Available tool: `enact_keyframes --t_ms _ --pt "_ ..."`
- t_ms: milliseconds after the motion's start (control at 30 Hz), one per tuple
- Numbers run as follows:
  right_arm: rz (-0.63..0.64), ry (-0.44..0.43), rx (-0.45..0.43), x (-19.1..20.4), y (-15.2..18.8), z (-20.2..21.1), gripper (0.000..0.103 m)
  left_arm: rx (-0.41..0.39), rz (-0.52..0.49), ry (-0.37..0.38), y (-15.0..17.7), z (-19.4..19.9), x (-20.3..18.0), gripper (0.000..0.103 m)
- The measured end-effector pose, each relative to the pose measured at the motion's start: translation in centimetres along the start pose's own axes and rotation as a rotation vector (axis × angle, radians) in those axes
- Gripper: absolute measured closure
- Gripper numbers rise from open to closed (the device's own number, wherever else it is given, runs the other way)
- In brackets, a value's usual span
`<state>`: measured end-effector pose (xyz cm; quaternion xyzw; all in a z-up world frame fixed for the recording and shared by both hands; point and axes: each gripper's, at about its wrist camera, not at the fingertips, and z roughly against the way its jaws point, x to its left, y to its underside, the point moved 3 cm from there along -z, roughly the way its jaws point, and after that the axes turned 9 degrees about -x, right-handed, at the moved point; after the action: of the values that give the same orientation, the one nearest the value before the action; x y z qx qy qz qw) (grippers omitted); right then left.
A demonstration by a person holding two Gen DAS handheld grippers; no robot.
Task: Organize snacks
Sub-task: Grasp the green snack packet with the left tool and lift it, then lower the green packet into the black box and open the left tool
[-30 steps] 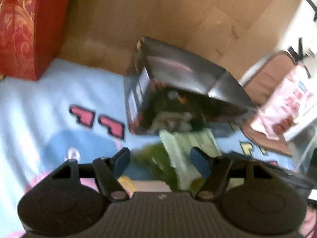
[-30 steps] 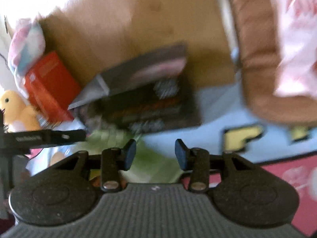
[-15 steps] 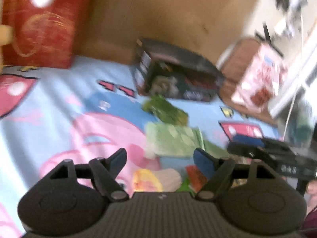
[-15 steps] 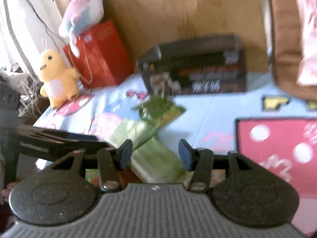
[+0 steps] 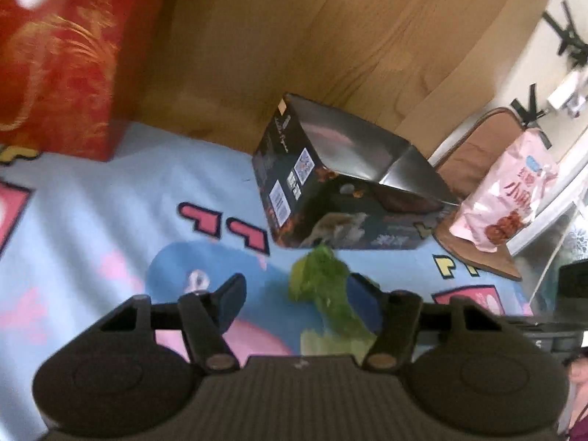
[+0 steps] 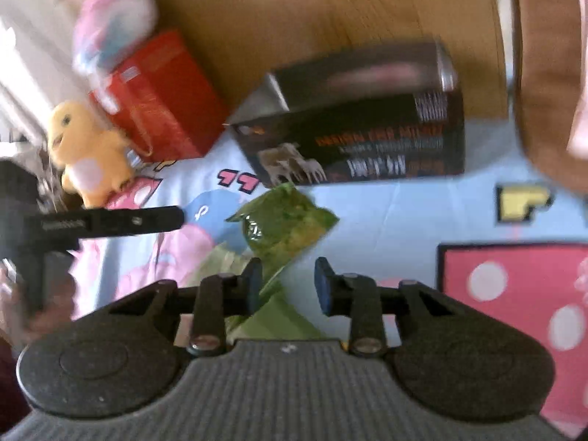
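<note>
Since half a second ago: both your grippers have dropped back toward the crinkly green foil snack packet (image 6: 284, 220); the dark printed cardboard box (image 6: 360, 139) looms larger again in both views.
Left gripper (image 5: 296, 296): jaws spread wide, nothing between them; packet (image 5: 321, 286) sits ahead, toward the right fingertip, blurred.
Right gripper (image 6: 288, 286): jaws apart, empty; packet lies just beyond the tips, slightly left of centre.
Packet axis: runs diagonally from near-left to far-right in the right view; the near end overlaps a paler green flat packet (image 6: 228, 261) under it.
Nearer arm: judged the right; your tips almost straddle the packet's lower edge. Turn the wrist to cross that diagonal.
Surface: pale blue cartoon-print mat (image 6: 397, 213).
Beyond packet: box lies on its side, open flap toward the red gift bag (image 6: 161, 99); packet tip near its front face.
In the way: left gripper's black bar (image 6: 110, 222) reaches in from the left, close to the packet.
Farther: yellow plush duck (image 6: 88, 150); pink snack bag (image 5: 507, 198) on brown cushion (image 5: 474, 154), well apart; wooden board (image 5: 294, 36) behind.
</note>
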<state>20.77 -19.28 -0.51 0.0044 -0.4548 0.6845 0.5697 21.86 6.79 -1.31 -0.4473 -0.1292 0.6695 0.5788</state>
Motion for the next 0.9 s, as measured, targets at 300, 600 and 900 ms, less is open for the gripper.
enact_keyframes --t_ms 300,600,900 --pt "-0.270 -0.104 0.016 -2.7 -0.4 -3.2 0.076 0.098 0.117 0.185 1.5 -3.9 -0.9 0.062" --pt "-0.119 -0.103 -0.075 0.2 -0.4 -0.8 0.079 0.042 0.095 0.204 0.7 -0.1 -3.5 0.080" --pt "-0.001 -0.095 -0.274 2.4 -9.1 2.0 0.073 -0.126 -0.080 0.098 -8.2 -0.6 -7.6 0.063"
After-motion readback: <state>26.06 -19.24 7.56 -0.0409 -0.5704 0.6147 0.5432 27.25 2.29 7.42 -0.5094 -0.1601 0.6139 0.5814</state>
